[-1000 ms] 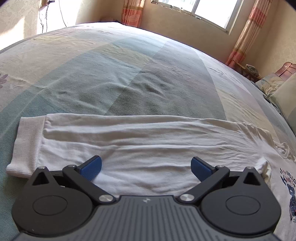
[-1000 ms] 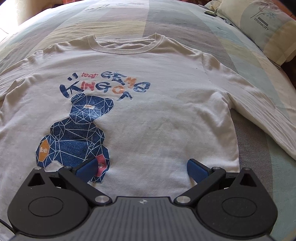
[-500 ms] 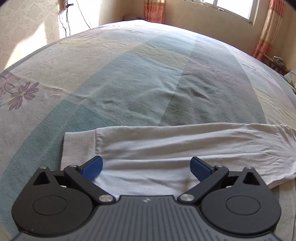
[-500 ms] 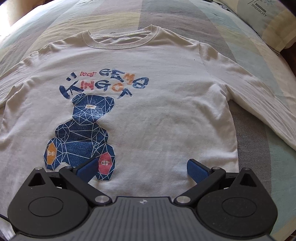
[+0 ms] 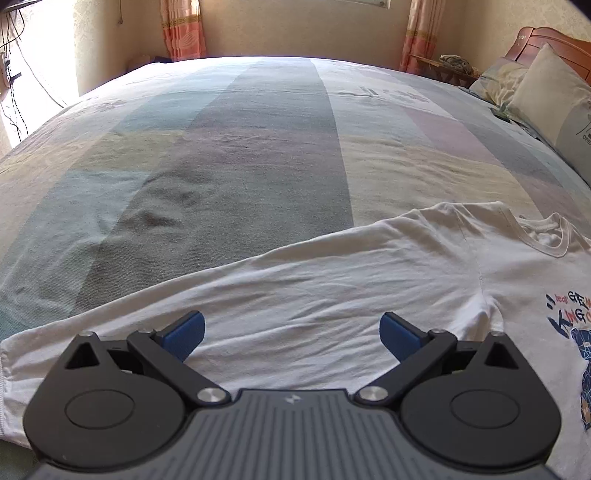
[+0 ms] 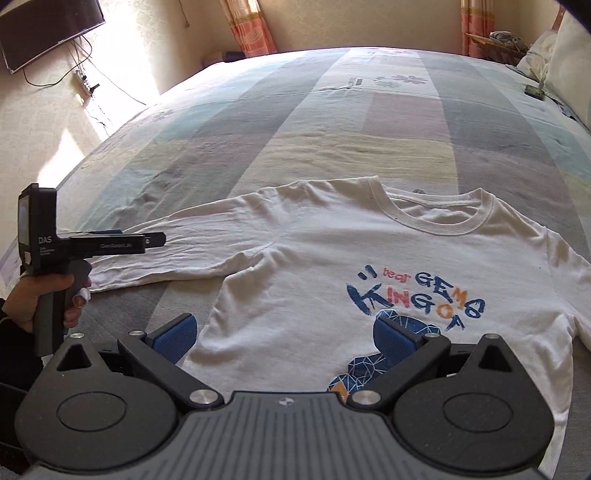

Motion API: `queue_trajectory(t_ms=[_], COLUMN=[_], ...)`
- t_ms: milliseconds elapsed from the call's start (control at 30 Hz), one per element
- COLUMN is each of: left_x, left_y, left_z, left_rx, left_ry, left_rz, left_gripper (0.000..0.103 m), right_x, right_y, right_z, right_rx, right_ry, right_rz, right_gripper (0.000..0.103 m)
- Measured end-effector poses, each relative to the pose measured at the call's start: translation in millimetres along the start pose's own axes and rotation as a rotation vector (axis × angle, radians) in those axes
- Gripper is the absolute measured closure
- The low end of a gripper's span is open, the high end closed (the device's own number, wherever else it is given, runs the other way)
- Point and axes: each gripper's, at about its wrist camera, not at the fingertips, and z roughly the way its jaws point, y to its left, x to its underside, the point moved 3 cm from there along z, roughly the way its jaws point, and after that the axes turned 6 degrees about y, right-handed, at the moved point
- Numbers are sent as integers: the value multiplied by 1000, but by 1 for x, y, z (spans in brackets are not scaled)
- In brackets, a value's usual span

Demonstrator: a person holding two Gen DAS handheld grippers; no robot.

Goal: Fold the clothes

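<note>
— What's nearest you there?

— The right gripper, fingers spread wide with nothing between them, hanging over the lower body of the white shirt. One blue pad sits off the shirt's left edge, the other over the bear print, so I'd guess it is lined up to take that side of the cloth.

— And the other tool?

— The left gripper is also spread apart and empty. From the right-hand camera I can see a hand holding it by the grip, level over the shirt's left sleeve. It looks placed to catch the sleeve, though I can't say for sure.

— How does the shirt lie?

— Flat and face up on the striped bedspread, sleeves out to both sides, collar toward the far side. No fold in it that I can see.

— Beyond that?

— Pillows far right, curtains on the far wall.
</note>
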Motion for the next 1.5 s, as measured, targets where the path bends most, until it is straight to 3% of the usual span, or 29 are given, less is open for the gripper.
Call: queue_trajectory(t_ms=[100,200,333,467,667,833,967,1200,1300,1400,1500], left_x=[14,25,8,-24,-49,-62,-74,-73,-73,-74,-67], left_y=[5,12,20,7,-36,-37,-47,-86,-77,-71,-72], left_z=[12,2,-6,2,31,60,42,57,67,42,9], left_rx=[-35,-9,8,110,272,133,135,344,283,203,348], left_ry=[51,44,33,-5,-15,5,-20,28,33,15,2], left_rz=[-27,-28,-53,-100,-53,-51,-40,15,-12,-19,-7], left_gripper=[2,2,2,2,2,2,2,2,3,3,3], right_x=[0,-1,-3,0,0,0,1,2,4,5,5], right_y=[11,10,6,14,20,16,5,-6,-7,-13,-19], right_z=[-5,-14,-18,-19,-17,-16,-16,-13,-15,-18,-19], right_rx=[16,58,30,14,57,103,139,152,166,167,165], right_ry=[-32,-64,-80,-85,-62,-49,-50,-41,-50,-61,-68], right_rz=[-47,-62,-50,-98,-149,-153,-102,-38,-45,-19,7], right_gripper=[0,0,0,0,0,0,0,0,0,0,0])
